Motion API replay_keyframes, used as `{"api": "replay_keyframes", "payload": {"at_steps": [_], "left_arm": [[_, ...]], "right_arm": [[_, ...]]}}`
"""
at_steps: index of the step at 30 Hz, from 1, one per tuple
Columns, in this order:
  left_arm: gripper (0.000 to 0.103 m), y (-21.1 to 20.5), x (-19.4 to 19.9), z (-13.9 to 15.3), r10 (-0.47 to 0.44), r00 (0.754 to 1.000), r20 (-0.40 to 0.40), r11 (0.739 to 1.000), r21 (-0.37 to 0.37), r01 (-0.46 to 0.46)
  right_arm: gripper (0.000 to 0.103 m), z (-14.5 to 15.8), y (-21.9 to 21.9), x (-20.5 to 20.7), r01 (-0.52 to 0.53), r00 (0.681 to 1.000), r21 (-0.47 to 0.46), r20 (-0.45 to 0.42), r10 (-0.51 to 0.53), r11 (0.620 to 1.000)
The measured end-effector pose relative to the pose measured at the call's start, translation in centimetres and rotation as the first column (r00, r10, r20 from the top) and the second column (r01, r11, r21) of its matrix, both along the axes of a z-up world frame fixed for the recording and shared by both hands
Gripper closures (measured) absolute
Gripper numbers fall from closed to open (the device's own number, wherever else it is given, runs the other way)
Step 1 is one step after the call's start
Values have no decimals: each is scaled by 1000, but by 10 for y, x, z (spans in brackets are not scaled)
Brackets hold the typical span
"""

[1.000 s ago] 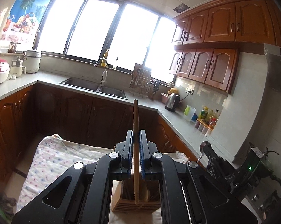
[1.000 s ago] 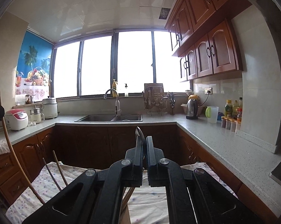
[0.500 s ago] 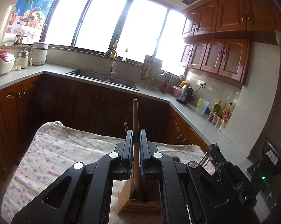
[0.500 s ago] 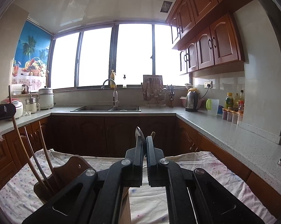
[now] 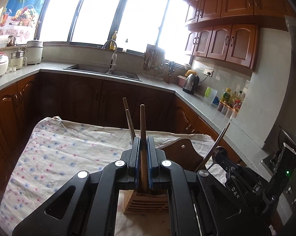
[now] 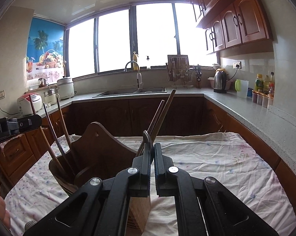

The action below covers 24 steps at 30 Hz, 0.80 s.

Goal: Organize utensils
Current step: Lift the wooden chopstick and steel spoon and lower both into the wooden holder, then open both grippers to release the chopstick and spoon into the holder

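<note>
Wooden stick (image 5: 143,137) pinched in left hand-held gripper (image 5: 143,149); right hand-held gripper (image 6: 151,151), closed, shows dark holder (image 6: 100,149).

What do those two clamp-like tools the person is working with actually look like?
The left hand-held gripper is glossy black plastic: two flat upright fingers lined with blue pads, on angular arms with triangular cut-outs and round silver pivot screws. The right hand-held gripper has the same build, its finger linings black. Seen from the left one, its body shows white lettering and a green light.

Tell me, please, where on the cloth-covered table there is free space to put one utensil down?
The floral cloth is bare left of the light wooden holder, and also right of it toward the counter. Around the dark wooden holder with its sticks it is crowded.
</note>
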<state>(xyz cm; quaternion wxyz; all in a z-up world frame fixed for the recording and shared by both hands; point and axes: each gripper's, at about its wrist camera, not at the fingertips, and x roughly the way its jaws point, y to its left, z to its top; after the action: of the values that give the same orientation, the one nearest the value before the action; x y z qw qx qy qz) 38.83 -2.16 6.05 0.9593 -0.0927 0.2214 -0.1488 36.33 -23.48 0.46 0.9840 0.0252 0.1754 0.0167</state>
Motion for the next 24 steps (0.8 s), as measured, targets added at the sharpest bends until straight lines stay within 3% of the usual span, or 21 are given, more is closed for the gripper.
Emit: {"api": "replay_keyframes", "payload": {"at_steps": [14, 16, 17, 18, 19, 21, 22, 24], "left_arm": [[95, 5, 3, 3, 12, 999, -41, 1000, -13, -13], [82, 5, 2, 3, 13, 999, -42, 1000, -13, -13], [76, 5, 0, 3, 19, 999, -40, 1000, -9, -20], [59, 5, -2, 4, 35, 999, -40, 999, -3, -35], [47, 7, -4, 4, 53, 998, -37, 999, -3, -53], [44, 11, -9, 5, 60, 998, -36, 998, -25, -61], [37, 13, -12, 5, 65, 997, -43, 997, -31, -67], [31, 18, -19, 6, 76, 996, -43, 996, -40, -77]], "right_arm": [[97, 5, -8, 3, -10, 999, 48, -44, 12, 999], [89, 7, -11, 1, -10, 999, 64, -44, 13, 998], [80, 8, -13, 0, -10, 999, 76, -45, 13, 997], [73, 8, -15, -2, -10, 999, 89, -46, 14, 996], [70, 9, -18, -4, -8, 999, 102, -45, 12, 995], [61, 10, -24, -7, -6, 999, 131, -51, 13, 991], [56, 11, -27, -9, -5, 998, 147, -59, 14, 989], [39, 12, -34, -16, -10, 998, 184, -65, 23, 983]]}}
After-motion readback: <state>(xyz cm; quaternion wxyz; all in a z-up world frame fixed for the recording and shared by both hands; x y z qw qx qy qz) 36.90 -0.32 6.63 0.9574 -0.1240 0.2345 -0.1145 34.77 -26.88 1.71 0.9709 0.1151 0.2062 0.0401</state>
